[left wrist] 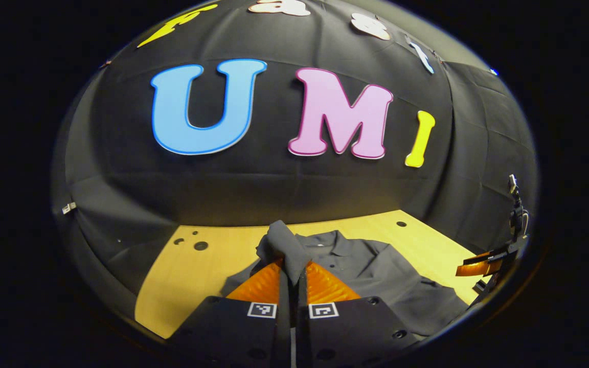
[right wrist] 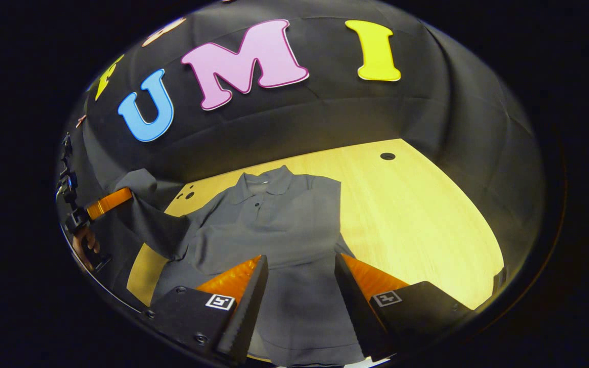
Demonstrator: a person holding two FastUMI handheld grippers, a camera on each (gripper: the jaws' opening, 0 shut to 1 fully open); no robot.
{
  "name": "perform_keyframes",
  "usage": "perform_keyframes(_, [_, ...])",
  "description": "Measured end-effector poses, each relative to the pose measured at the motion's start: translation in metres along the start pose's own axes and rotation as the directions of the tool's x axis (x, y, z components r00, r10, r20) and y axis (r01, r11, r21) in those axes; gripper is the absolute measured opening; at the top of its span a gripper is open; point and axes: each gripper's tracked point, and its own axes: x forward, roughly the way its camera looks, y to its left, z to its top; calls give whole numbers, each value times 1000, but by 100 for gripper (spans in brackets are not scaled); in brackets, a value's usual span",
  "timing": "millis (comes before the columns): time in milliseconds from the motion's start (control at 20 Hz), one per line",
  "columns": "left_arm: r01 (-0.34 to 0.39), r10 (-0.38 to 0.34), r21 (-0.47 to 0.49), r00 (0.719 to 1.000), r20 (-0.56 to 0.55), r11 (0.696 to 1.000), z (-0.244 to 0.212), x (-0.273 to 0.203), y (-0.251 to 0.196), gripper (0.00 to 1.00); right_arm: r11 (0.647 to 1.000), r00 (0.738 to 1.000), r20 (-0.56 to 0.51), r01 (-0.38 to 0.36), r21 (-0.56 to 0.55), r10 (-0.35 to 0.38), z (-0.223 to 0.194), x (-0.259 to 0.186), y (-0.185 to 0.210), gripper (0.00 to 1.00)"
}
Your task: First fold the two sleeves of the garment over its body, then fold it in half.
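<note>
A dark grey collared shirt (right wrist: 274, 220) lies flat on the wooden table (right wrist: 417, 220), collar toward the wall. One sleeve lies folded across its chest. My left gripper (left wrist: 292, 268) is shut on the other sleeve (left wrist: 280, 245) and holds it lifted above the table; the right gripper view shows that raised sleeve (right wrist: 146, 214) at the left, with the left gripper (right wrist: 108, 203) and a hand (right wrist: 82, 245) behind it. My right gripper (right wrist: 299, 266) hovers open over the shirt's lower body, with cloth showing between its fingers. The left gripper view has the right gripper (left wrist: 478, 266) at its far right edge.
The table (left wrist: 197, 271) has small round holes near its back corners (left wrist: 201, 246) (right wrist: 387, 156). Black cloth walls close in the back and sides. Bare wood lies to the right of the shirt in the right gripper view.
</note>
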Motion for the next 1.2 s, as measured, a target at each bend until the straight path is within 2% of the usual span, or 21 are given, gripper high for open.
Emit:
perform_keyframes(350, [93,-92,7,992,-87,996,-50,47,-94,9,999,999,-24,27,26,-26,-5,-10,-54,82])
perform_keyframes(750, [136,-126,25,963,-237,990,-125,88,-150,17,999,999,-43,28,47,-26,-12,-12,-93,82])
perform_keyframes(900, [151,-143,6,948,-286,989,-146,94,-161,25,999,998,-54,19,44,-16,-14,-11,-98,82])
perform_keyframes(950, [155,-151,-9,942,-300,988,-151,93,-165,38,999,998,-57,15,44,-13,-14,-10,-99,82])
perform_keyframes(1000, [168,-169,-29,938,-303,985,-153,92,-170,36,999,998,-60,11,43,-8,-15,-10,-100,82])
perform_keyframes(1050, [190,-198,-53,932,-303,980,-152,90,-177,40,999,998,-61,9,43,-6,-17,-9,-100,82])
perform_keyframes(1100, [214,-227,-75,927,-300,974,-153,88,-186,55,999,998,-64,5,44,-2,-17,-9,-100,82])
perform_keyframes(1200, [256,-278,-112,916,-291,960,-150,82,-200,59,999,998,-66,-2,50,5,-16,-8,-100,82])
